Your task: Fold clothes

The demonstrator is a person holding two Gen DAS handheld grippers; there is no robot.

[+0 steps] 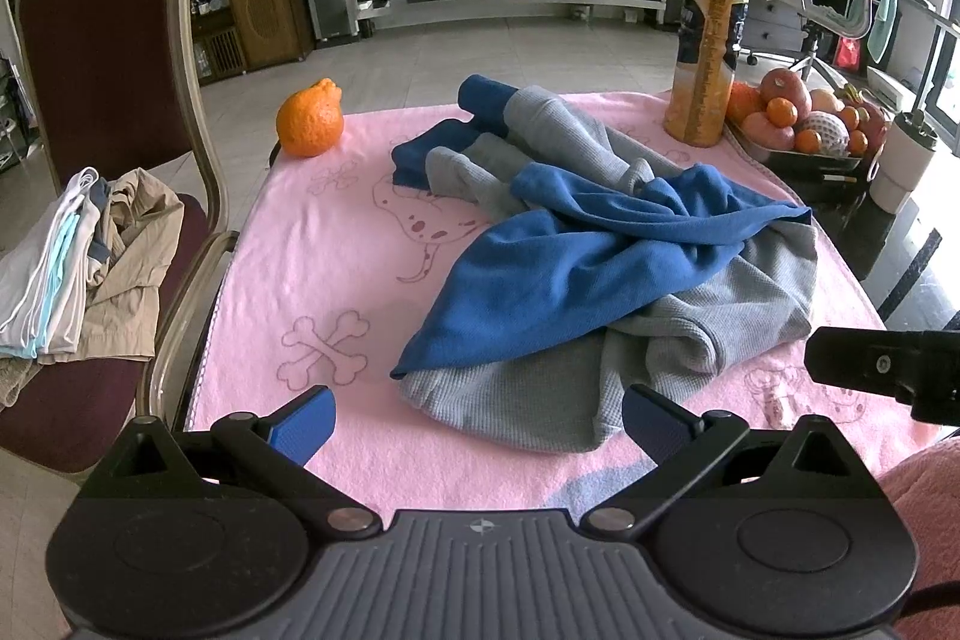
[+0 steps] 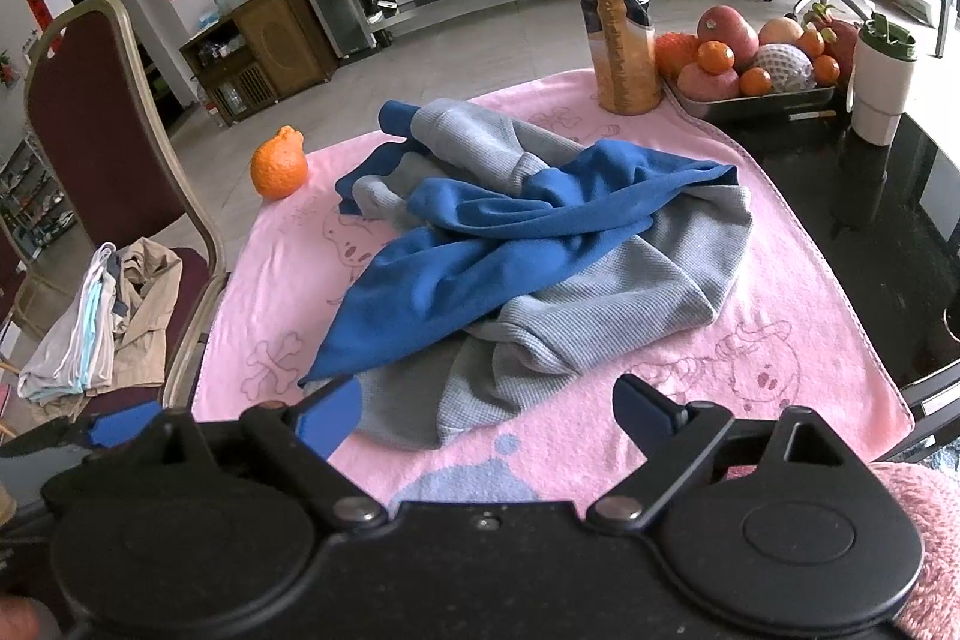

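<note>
Left wrist view: crumpled blue-and-grey garment (image 1: 600, 268) lying mid-towel (image 1: 312, 232), untouched. Left gripper (image 1: 477, 424) and right gripper (image 2: 486, 415) hovering just before its near hem, fingers wide, empty. Next: gripping hem corners, spreading flat.

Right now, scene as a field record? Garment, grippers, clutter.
garment: blue and grey top, crumpled, unfolded, on pink towel
left gripper: open, empty, at the garment's near edge
right gripper: open, empty, at the garment's near edge
clutter on towel: orange far left, juice bottle far right
beside towel: fruit tray, white cup
chair: at left, holds a stack of clothes
</note>
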